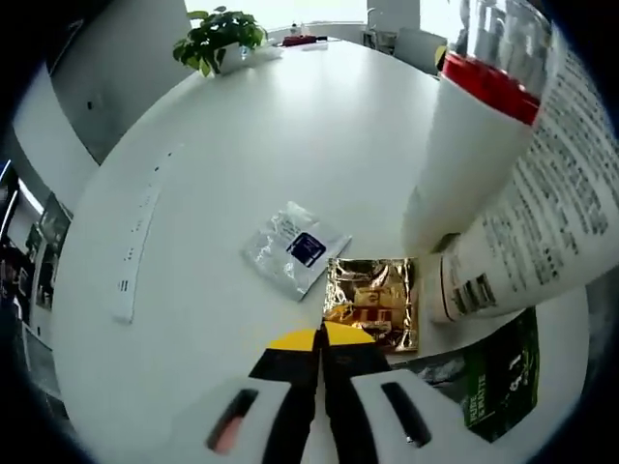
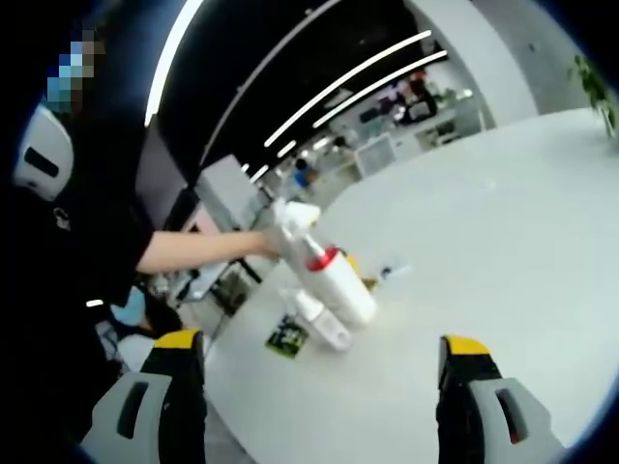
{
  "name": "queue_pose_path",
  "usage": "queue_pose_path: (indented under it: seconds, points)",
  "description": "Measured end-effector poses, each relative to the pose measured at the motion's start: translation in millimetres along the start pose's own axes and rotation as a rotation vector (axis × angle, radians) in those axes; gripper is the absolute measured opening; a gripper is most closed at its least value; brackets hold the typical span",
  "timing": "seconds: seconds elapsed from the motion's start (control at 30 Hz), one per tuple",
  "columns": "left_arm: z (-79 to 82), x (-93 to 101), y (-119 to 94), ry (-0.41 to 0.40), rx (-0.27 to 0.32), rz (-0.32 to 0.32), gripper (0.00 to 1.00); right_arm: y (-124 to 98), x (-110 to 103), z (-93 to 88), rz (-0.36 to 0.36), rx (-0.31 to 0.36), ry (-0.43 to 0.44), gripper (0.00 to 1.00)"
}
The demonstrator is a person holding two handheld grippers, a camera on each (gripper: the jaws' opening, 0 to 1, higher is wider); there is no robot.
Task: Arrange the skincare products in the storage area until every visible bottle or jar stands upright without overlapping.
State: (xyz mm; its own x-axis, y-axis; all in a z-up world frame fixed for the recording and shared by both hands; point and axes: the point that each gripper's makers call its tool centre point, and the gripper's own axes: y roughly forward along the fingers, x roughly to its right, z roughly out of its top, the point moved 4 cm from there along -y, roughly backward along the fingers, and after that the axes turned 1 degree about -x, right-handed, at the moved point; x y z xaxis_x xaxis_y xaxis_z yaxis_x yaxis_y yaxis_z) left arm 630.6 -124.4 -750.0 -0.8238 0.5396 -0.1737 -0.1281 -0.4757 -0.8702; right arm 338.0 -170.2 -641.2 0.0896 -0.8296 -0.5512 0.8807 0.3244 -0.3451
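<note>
A white bottle with a red band [image 1: 474, 145] rises from the white table [image 1: 290, 145] at the right of the left gripper view, slanting in the picture. Against it lies a larger white bottle with printed text [image 1: 542, 232], its cap end next to a gold sachet [image 1: 372, 302]. My left gripper [image 1: 319, 340] hovers just short of the gold sachet, shut and empty. In the right gripper view the red-banded bottle [image 2: 338, 285] and the lying bottle [image 2: 321, 327] sit far ahead. My right gripper [image 2: 321, 340] is open, well short of them. A person's hand holds the left gripper [image 2: 290, 217] above the bottles.
A silver sachet with a blue square [image 1: 295, 248] lies left of the gold one. A green sachet [image 1: 503, 377] sits near the table edge under the lying bottle. A potted plant [image 1: 221, 39] stands at the far side, and a white strip [image 1: 135, 242] lies at the left.
</note>
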Motion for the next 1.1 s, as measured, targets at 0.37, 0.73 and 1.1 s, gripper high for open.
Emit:
queue_pose_path:
  seconds: [0.37, 0.73, 1.1]
  points:
    - [-18.4, -14.0, -16, -0.193, 0.002, 0.041, 0.1, -1, 0, 2.6, -0.001, 0.007, 0.001, 0.99]
    - [-6.5, -10.1, -3, -0.183, -0.012, 0.009, 0.3, 1, -2, 3.5, 0.007, 0.007, 0.004, 0.99]
    - [-2.6, -22.8, -5, -0.199, -0.014, -0.004, 0.36, -2, 0, 2.2, -0.002, 0.002, 0.01, 0.99]
